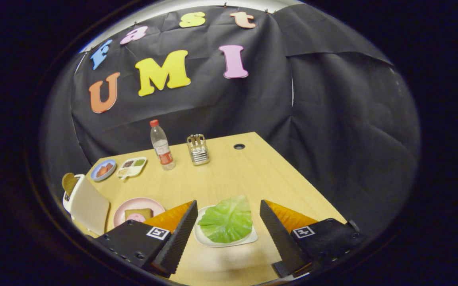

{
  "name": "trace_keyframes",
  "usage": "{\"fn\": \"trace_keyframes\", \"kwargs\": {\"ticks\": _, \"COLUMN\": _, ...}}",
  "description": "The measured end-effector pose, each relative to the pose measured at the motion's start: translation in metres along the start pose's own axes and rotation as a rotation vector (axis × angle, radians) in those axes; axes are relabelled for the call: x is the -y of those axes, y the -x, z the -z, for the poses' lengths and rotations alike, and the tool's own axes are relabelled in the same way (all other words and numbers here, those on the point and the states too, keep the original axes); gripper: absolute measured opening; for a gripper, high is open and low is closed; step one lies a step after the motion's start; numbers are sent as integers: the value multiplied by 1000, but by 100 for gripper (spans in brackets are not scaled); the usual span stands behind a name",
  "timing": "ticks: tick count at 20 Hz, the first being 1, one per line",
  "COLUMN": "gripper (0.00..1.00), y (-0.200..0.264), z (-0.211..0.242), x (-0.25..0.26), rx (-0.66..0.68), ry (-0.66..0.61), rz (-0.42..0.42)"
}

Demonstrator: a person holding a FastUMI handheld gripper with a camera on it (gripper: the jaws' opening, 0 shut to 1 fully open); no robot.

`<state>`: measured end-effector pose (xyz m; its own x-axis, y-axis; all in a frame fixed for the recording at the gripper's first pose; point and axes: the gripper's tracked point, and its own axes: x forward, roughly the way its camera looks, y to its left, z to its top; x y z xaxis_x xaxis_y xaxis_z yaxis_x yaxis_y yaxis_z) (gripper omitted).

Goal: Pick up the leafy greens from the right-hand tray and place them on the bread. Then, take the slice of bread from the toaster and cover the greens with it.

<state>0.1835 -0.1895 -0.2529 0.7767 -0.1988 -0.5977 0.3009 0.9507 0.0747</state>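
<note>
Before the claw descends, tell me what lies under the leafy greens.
A white tray sits under the leafy greens, its rim showing around them; its middle is covered. The open claw has a finger on either side.

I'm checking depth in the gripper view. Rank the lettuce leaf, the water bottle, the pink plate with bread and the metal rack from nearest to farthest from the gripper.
The gripper is open.
1. Lettuce leaf, on its white tray between the fingers.
2. Pink plate with bread, just left of the left finger.
3. Water bottle and metal rack, far across the table: too close to call.
</note>
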Motion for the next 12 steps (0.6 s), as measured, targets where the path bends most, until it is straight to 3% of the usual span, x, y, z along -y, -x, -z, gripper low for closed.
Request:
{"fn": "trace_keyframes", "kwargs": {"ticks": 6, "gripper": 96, "y": -83, "z": 36, "x": 18, "rx": -195, "ry": -54, "rz": -27}}
{"fn": "trace_keyframes", "kwargs": {"ticks": 9, "gripper": 80, "y": -105, "z": 46, "x": 21, "rx": -240, "ry": -44, "rz": -17}}
{"fn": "trace_keyframes", "kwargs": {"ticks": 12, "gripper": 80, "y": -111, "z": 51, "x": 18, "rx": -249, "ry": -20, "rz": -13}}
